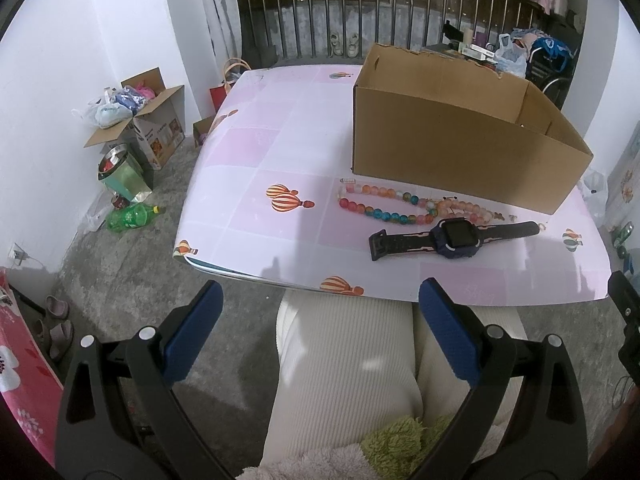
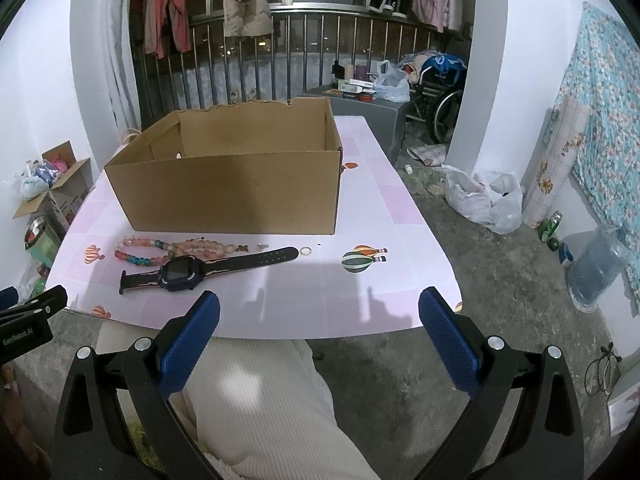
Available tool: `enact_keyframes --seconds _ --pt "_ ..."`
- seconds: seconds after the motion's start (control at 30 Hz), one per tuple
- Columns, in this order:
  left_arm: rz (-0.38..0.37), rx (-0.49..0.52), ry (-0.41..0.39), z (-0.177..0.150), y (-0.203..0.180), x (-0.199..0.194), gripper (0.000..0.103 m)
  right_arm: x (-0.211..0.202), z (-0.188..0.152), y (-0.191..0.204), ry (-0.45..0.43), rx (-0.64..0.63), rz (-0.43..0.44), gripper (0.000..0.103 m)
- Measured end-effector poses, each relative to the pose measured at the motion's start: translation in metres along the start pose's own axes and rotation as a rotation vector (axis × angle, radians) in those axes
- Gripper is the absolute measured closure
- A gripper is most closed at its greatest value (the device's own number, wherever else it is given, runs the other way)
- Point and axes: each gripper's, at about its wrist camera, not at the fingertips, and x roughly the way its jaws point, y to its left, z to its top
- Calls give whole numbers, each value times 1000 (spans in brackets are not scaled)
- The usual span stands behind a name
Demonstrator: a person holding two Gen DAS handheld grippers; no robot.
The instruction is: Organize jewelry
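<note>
An open cardboard box [image 1: 460, 136] [image 2: 236, 188] stands on the pink table [image 1: 280, 152] [image 2: 380, 216]. In front of it lie a colourful bead bracelet [image 1: 384, 204] [image 2: 138, 254], a pale pink bead bracelet [image 1: 466, 208] [image 2: 200, 246], a dark smartwatch [image 1: 456, 237] [image 2: 180, 272] and a small ring [image 2: 305, 251]. My left gripper [image 1: 320, 300] is open, held off the table's near edge above a person's lap. My right gripper [image 2: 320, 308] is open too, just short of the near edge, right of the watch. Neither holds anything.
A person's legs in cream ribbed trousers [image 1: 348, 364] [image 2: 256, 400] are under both grippers. On the floor left are a box of bags [image 1: 136, 116], a bin [image 1: 120, 176] and a green bottle [image 1: 132, 216]. On the right sit a plastic bag [image 2: 484, 200] and a water jug [image 2: 596, 268].
</note>
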Motion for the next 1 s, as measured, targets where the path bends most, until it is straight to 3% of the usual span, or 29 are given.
enact_keyframes --seconds 1.0 --pt "-1 0 -2 0 1 -1 8 -3 2 1 -1 -2 4 6"
